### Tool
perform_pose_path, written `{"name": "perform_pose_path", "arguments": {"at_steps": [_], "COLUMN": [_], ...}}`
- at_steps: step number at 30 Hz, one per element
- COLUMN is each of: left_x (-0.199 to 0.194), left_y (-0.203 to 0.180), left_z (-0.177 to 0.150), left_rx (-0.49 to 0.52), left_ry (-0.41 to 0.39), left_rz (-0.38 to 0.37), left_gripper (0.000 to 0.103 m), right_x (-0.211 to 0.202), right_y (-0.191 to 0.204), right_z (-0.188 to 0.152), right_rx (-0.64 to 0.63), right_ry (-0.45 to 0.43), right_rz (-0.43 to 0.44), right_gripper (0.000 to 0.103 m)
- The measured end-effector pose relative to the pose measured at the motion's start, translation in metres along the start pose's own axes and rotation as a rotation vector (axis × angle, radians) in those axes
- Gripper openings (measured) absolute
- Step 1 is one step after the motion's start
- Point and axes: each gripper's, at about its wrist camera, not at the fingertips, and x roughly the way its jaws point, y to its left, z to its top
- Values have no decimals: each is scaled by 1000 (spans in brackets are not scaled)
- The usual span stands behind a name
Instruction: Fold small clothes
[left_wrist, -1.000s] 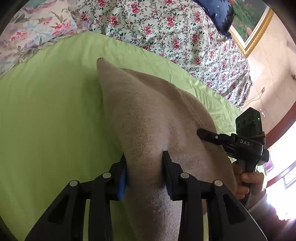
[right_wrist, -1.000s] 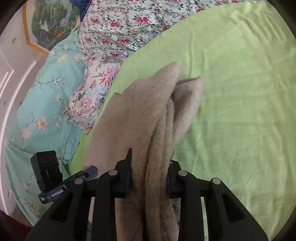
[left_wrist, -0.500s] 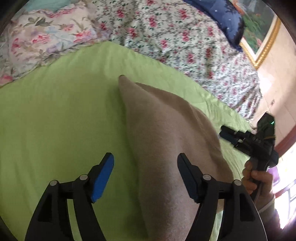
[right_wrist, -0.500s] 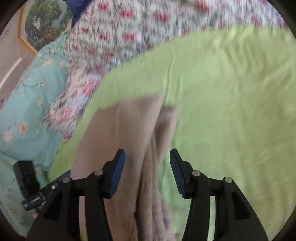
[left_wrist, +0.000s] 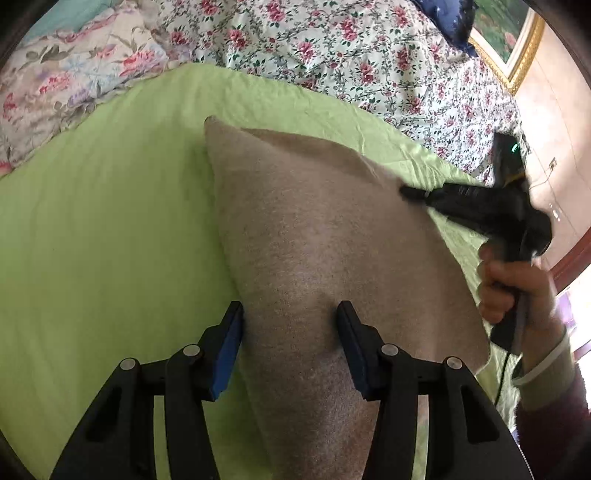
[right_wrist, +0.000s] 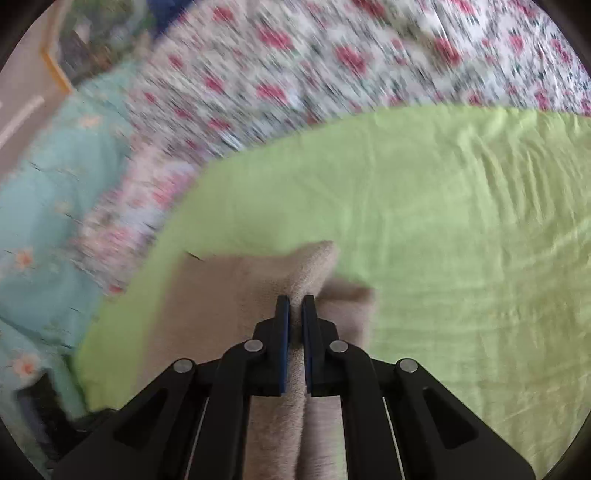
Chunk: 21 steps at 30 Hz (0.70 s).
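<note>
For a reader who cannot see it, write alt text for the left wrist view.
A beige cloth lies on a lime-green sheet, its near edge between the closing jaws of the left gripper. At right, a hand holds the right gripper at the cloth's far edge. Floral bedding lies behind.

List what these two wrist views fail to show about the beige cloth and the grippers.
- Left wrist view: the beige cloth runs off the bottom edge, so what garment it is stays unknown.
- Left wrist view: the left gripper is closing around a fold; whether the pads press yet is unclear.
- Right wrist view: motion blur smears the floral bedding; the right gripper, pinching cloth, hides the fold's layers.
</note>
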Motion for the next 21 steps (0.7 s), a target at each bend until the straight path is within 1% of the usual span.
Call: {"name": "perform_pose_path", "arguments": {"at_steps": [1,2,4,7,9,11,12,13,15,18,20,21], "left_x": [-4,-8,-23,-43,-54,-64,-67,-69,-69,-58,-50,-46], "left_y": [1,3,6,8,8,8,8,7,5,-3,-9,-10], "left_z": [-1,-3,-12,-32,-48,-67,-76,-85,-97,-105,-110,-109], "left_rx": [-2,-2,13,48,65,80,87,97,113,149,182,186], "left_ry": [2,-2,-17,-36,-43,-51,-54,-56,-53,-35,-39,-44], "left_rz": [-4,-7,-9,4,9,6,2,0,-4,20,76,116], "left_gripper": [52,52,52,53,53,53,53,53,53,53,53,53], "right_x": [4,2,-18,-57,-80,-93,-100,-105,-110,-112,-109,-107], "right_y": [-5,-8,-10,-2,4,9,10,11,7,3,3,4], "right_z": [-5,-9,-18,-39,-60,-83,-97,-111,-135,-158,-167,-170], "right_rx": [17,31,62,51,31,21,19,19,22,23,24,25], "right_ry": [24,28,1,-48,-60,-56,-54,-55,-53,-39,-25,-22], "right_rz": [9,17,41,73,98,101,102,105,100,78,82,89], "right_gripper": [10,12,13,14,16,25,36,42,42,42,42,42]}}
